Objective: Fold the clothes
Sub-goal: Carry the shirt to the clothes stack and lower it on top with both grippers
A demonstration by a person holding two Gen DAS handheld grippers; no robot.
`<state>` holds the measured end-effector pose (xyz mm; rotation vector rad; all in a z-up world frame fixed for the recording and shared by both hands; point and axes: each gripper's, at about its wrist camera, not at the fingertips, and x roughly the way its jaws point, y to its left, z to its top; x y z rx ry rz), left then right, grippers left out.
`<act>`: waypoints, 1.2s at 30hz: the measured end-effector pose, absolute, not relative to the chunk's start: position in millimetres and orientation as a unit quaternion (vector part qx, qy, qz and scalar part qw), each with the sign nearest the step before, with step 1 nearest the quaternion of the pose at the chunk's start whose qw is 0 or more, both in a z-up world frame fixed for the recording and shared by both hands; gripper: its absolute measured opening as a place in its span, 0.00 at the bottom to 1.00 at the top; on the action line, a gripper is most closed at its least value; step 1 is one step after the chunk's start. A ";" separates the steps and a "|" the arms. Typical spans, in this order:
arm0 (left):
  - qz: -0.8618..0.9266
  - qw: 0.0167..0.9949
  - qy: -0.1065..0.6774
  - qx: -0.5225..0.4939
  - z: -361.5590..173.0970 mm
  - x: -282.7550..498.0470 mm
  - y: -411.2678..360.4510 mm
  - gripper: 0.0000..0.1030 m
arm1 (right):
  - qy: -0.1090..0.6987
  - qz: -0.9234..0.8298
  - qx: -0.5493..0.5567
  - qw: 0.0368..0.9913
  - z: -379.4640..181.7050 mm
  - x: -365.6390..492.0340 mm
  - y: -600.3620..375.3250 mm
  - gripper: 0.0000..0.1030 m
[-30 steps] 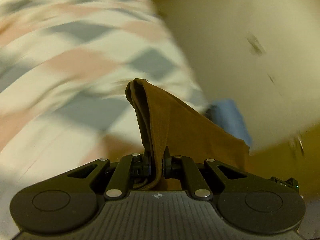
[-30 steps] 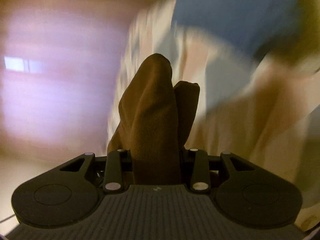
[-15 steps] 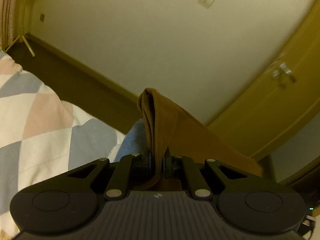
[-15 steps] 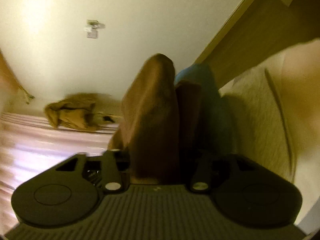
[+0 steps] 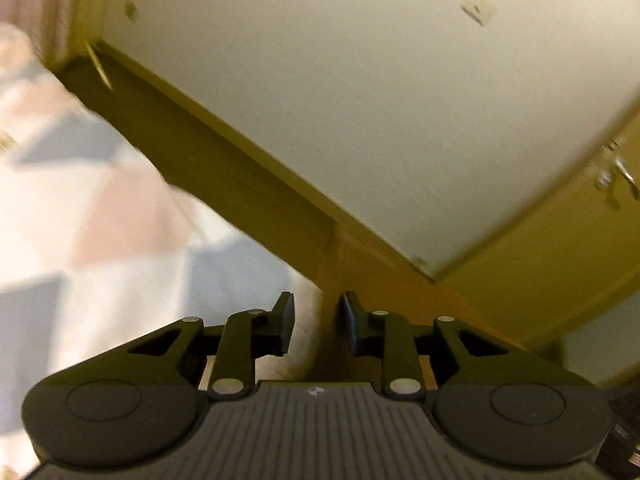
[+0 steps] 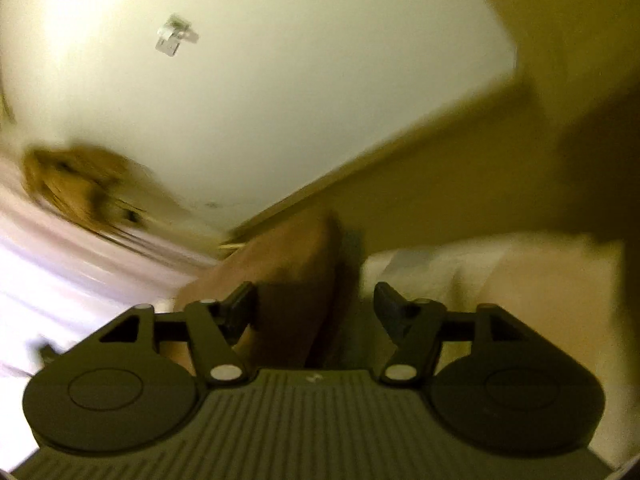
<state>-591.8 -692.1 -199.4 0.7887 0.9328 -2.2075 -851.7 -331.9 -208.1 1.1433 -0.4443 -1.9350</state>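
Having parted since half a second before, left tongs empty; right tongs spread wide, soft brown cloth garment loose between them, over the patterned bed. Release judged complete.

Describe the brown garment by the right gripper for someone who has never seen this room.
In the right wrist view, look below the pale wall to the right gripper. The brown garment stands between its open fingers, nearer the left one. It is plain brown, unlike the pale bedding beside it and the tan heap farther left.
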 end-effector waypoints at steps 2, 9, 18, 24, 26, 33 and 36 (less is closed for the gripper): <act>-0.834 0.352 0.312 0.287 -176.3 -582.4 -686.8 0.25 | -0.077 -0.824 0.365 0.426 -177.1 -837.0 -337.3 0.53; -0.887 0.251 0.230 0.311 -169.8 -641.6 -624.0 0.17 | 0.047 -0.811 0.299 0.501 -172.4 -807.9 -389.6 0.20; -0.879 0.286 0.189 0.330 -214.3 -657.1 -608.5 0.08 | 0.039 -0.813 0.296 0.500 -198.0 -816.9 -372.4 0.31; -0.889 0.306 0.173 0.294 -148.7 -606.5 -567.0 0.09 | 0.023 -0.793 0.239 0.560 -152.6 -780.4 -324.6 0.30; -0.890 0.298 0.180 0.296 -147.0 -595.2 -547.1 0.09 | 0.053 -0.784 0.233 0.573 -156.8 -757.6 -315.9 0.30; -0.872 0.318 0.179 0.326 -203.3 -584.9 -536.8 0.08 | 0.119 -0.776 0.236 0.573 -227.2 -735.7 -347.4 0.30; -0.866 0.332 0.181 0.327 -196.6 -577.5 -535.9 0.08 | 0.112 -0.777 0.230 0.576 -215.4 -736.1 -349.2 0.30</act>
